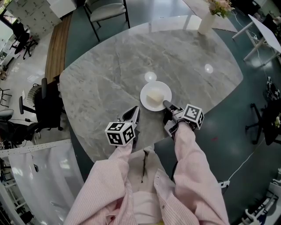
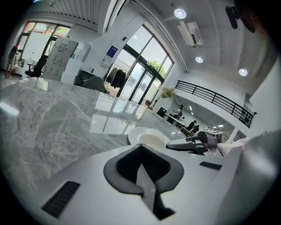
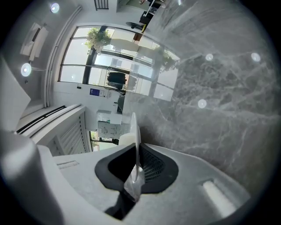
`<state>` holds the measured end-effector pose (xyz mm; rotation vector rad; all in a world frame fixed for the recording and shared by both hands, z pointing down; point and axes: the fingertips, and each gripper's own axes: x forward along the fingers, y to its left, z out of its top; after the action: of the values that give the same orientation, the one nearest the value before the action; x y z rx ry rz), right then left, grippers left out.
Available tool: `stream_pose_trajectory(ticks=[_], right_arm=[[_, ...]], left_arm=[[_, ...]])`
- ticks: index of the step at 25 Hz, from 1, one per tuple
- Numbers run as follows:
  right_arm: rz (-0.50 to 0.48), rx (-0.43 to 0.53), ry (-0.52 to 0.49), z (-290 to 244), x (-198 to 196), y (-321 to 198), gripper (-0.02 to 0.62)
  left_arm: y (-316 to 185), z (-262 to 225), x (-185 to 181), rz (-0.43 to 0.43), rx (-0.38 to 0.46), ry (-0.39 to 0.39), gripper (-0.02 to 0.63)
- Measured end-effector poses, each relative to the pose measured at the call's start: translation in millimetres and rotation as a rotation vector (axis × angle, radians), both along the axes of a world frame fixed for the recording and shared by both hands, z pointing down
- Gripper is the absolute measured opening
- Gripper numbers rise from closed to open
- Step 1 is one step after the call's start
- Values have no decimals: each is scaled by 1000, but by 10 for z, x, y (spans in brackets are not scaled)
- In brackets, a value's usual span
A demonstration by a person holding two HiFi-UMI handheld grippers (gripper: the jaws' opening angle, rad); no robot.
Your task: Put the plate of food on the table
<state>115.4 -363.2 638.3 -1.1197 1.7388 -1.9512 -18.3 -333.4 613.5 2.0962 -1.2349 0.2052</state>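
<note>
The round white plate [image 1: 163, 88] carrying a pale block of food [image 1: 153, 97] sits on, or just above, the grey marble table [image 1: 101, 74], near my edge. My right gripper [image 1: 167, 105] is clamped on its near rim. My left gripper [image 1: 135, 110] is closed on nothing, just beside it. I'd judge this the set-down: next I confirm it rests flat, then release the rim gently

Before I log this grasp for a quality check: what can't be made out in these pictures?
Head view: the plate, its near rim covered by the right gripper.
All views: whether the plate touches the table; its underside is hidden.
Head view: what the pale food is, too small.
Head view: flowers, cut off by the top edge.
</note>
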Motion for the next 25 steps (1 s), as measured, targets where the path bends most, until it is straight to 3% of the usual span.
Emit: stream_pose_trajectory(ticks=[16,25], right_arm=[[-27,-47,157,124,41,-23,20],[-141,-1,423,120,25,39,72]], left_arm=[[-2,48,102,-8,-20,20,-5],[22,12,100,-12,-22,19,-5]])
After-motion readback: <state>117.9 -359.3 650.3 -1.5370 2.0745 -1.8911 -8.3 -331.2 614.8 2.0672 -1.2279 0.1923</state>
